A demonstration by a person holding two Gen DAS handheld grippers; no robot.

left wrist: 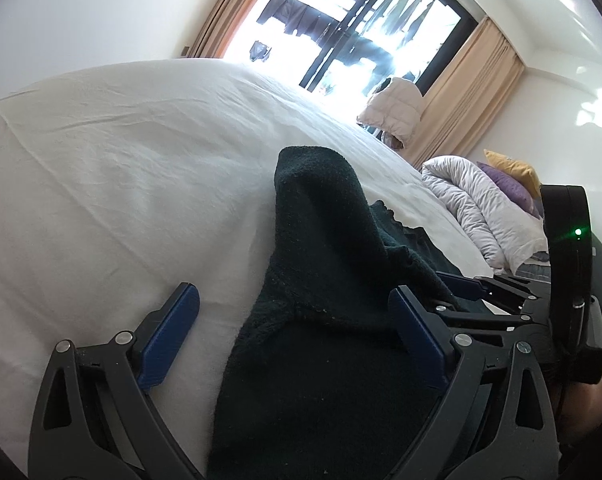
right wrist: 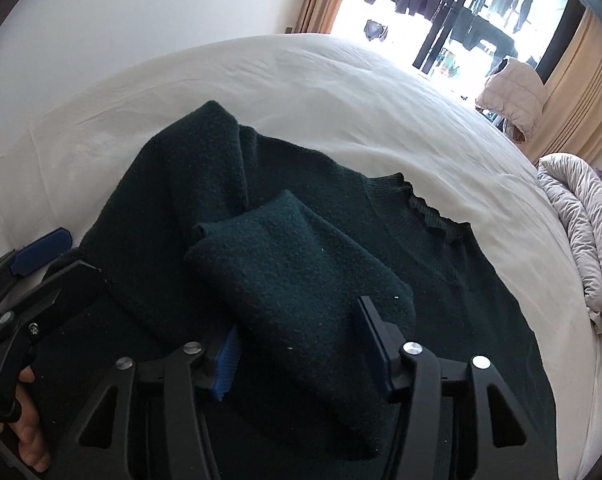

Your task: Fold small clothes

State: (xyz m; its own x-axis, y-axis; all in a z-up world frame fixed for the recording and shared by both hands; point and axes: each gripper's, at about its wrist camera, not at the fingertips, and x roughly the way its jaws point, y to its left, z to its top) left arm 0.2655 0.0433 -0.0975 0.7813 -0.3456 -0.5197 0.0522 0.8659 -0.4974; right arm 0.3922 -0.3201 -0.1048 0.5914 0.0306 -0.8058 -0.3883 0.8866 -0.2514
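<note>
A dark green sweater was spread on the bed for folding. Its sleeve was bracketed, apparently ungripped, by the half-open right gripper. The left gripper was held wide.

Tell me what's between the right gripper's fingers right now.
In the right wrist view, the right gripper straddles a folded-in sleeve of the dark green sweater; it fills the gap between the fingers.

bare sheet beyond sweater
</note>
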